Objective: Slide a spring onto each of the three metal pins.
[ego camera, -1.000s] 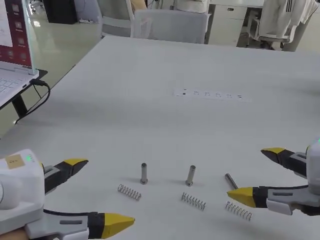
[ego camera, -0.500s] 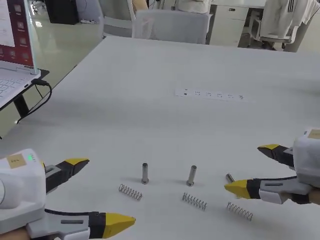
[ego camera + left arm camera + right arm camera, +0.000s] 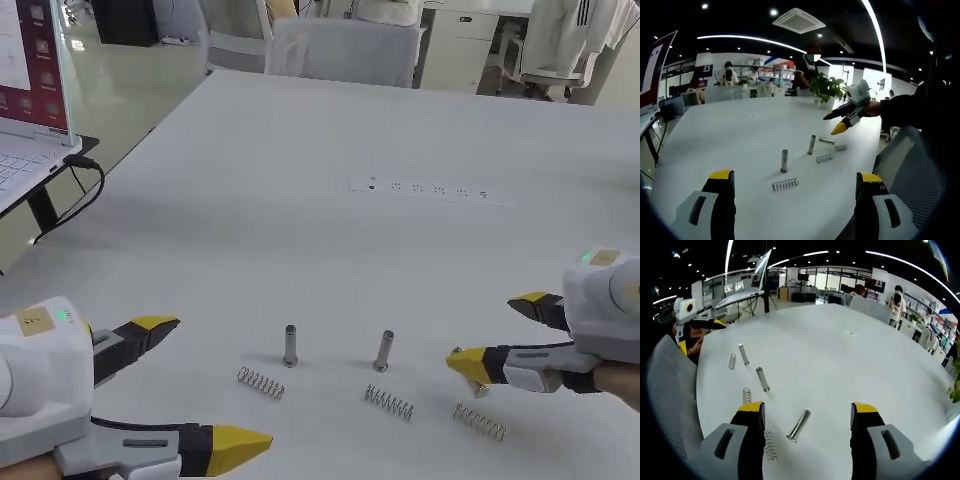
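White table (image 3: 300, 200), third pin (image 3: 798, 425) flat

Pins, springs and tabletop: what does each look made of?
Pins: likely steel, smooth grey with bright highlights along the shaft. Springs: thin coiled wire, probably steel, dull silver. Table: matte pale grey, possibly laminate; only soft, diffuse reflections, so the material stays uncertain.

No text is legible anywhere. Print on the laptop screen (image 3: 30, 60) is blurred, and a row of small marks (image 3: 425, 189) on the white table (image 3: 300, 140) is too tiny to read.
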Available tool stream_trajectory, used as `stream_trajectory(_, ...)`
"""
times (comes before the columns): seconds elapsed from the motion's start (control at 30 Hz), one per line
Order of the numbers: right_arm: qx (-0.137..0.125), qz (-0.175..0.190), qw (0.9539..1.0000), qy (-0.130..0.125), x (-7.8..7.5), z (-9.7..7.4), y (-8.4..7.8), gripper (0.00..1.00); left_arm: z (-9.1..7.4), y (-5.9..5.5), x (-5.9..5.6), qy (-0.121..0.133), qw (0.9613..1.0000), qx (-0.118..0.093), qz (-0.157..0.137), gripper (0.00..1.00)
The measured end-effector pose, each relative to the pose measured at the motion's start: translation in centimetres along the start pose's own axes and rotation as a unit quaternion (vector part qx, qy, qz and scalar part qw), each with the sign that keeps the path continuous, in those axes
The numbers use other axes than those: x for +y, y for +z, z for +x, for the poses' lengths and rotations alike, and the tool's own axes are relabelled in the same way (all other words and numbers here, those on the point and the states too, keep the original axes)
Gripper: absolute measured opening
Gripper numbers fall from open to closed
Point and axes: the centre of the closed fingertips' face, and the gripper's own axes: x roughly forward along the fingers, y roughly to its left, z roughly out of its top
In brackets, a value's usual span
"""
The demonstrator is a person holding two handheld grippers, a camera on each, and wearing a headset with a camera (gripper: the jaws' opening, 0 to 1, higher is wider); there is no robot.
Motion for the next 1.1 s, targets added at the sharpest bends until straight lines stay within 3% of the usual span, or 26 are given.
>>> stream_trajectory(0.1,0.010,0.005,0.9999,-0.005,-0.3,0.4,-0.3,0.61,0.0,0.0,0.0,-0.001,1.0000,0.000,0.000,0.98)
stream_trajectory(0.4,0.054,0.012,0.9984,-0.004,0.4,1.6,-1.7,0.40,0.0,-0.1,-0.1,-0.001,1.0000,-0.001,-0.002,0.98)
stream_trajectory(0.47,0.074,0.015,0.9972,-0.003,0.7,1.9,-2.4,0.37,0.1,-0.1,-0.1,-0.001,1.0000,0.000,-0.002,0.98)
stream_trajectory(0.63,0.091,0.018,0.9957,-0.009,0.8,2.3,-2.9,0.28,0.2,-0.2,-0.2,-0.004,1.0000,0.001,-0.003,0.98)
stream_trajectory(1.1,0.113,0.046,0.9923,-0.020,0.4,3.1,-3.3,0.17,0.2,-0.3,-0.2,-0.006,1.0000,0.003,-0.004,0.98)
